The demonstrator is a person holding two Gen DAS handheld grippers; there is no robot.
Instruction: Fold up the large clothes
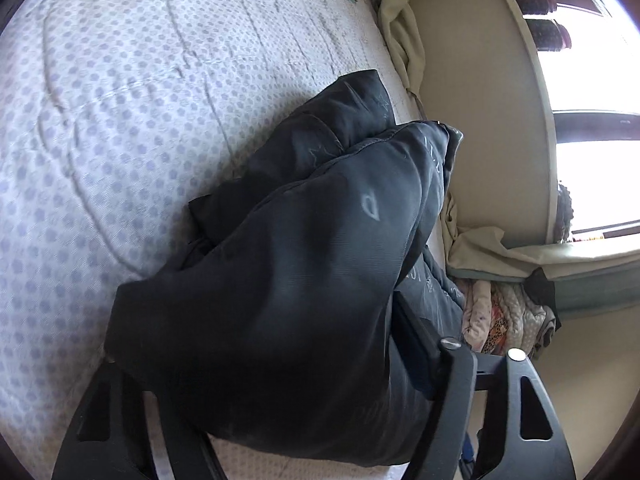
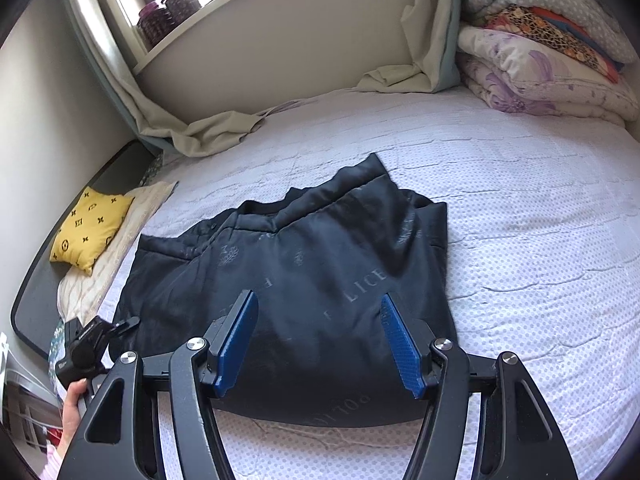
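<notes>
A black printed garment [image 2: 304,276] lies partly folded on the bed's white dotted cover [image 2: 540,240]. My right gripper [image 2: 318,340] is open and empty, its blue pads [image 2: 236,340] hovering above the garment's near edge. In the left wrist view the garment [image 1: 288,264] is bunched up and draped over my left gripper [image 1: 328,344], hiding both fingertips; the fabric rises from between the fingers, above the cover [image 1: 120,120]. The left gripper also shows at the garment's left edge in the right wrist view [image 2: 92,344].
A yellow patterned cushion [image 2: 90,228] lies on a beige cloth at the bed's left edge. A stack of folded quilts [image 2: 548,52] sits at the far right corner. A crumpled cream curtain [image 2: 208,128] lies along the wall under the window.
</notes>
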